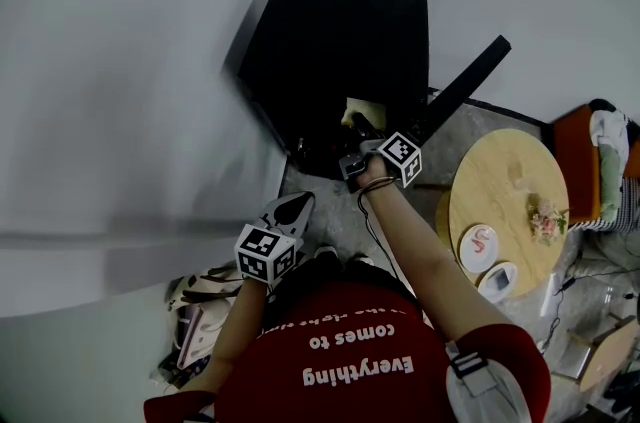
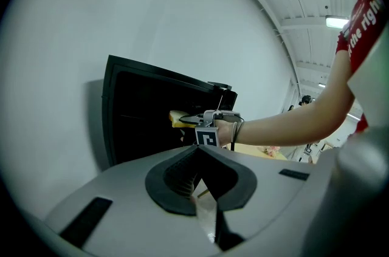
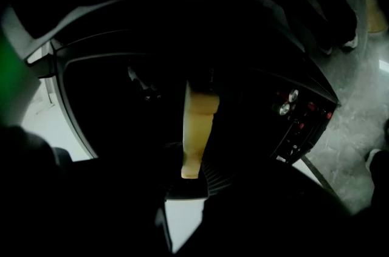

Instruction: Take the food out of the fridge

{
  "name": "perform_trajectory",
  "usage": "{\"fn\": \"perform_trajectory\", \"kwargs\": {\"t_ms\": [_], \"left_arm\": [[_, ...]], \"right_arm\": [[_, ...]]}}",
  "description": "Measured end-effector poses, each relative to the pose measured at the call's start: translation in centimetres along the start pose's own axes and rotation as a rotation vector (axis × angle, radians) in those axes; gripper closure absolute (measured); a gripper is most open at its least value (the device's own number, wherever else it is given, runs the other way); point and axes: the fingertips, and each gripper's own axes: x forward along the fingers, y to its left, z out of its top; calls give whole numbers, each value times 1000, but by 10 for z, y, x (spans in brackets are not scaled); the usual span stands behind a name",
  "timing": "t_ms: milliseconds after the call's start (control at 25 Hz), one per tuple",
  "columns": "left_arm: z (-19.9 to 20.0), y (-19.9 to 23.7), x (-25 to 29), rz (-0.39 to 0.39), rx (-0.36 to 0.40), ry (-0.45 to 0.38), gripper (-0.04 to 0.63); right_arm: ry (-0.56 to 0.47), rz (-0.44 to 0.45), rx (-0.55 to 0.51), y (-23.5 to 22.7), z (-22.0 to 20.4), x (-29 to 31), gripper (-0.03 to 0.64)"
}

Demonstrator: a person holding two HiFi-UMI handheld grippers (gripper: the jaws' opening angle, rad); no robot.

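White wall stood behind a black mini fridge (image 1: pixel 330 51) on the grey floor, its door (image 1: pixel 468 79) swung open to the right, w/ a round wooden bench (image 1: pixel 500 176) nearby carrying small dishes (image 1: pixel 480 246). Right claw (image 1: pixel 362 133) was at the fridge's mouth, pinching the food (image 3: pixel 197 122), a pale-yellow slab standing on edge btwn the pads, while the left claw (image 2: pixel 198 158) hung well back outside, pressed together on nothing. Person's red shirt (image 1: pixel 340 361) read "Everything comes to" in white, upside down in the head view.
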Motion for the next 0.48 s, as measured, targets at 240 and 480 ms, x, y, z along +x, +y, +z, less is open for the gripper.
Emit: {"fn": "perform_trajectory", "kwargs": {"t_ms": [240,480], "left_arm": [[4,-3,3,-5,3,-4,589],[9,-10,11,-20,16,-2,589]], "right_arm": [[36,55,38,1,-3,-10,523],[139,66,-37,0,-15,-25,525]]}}
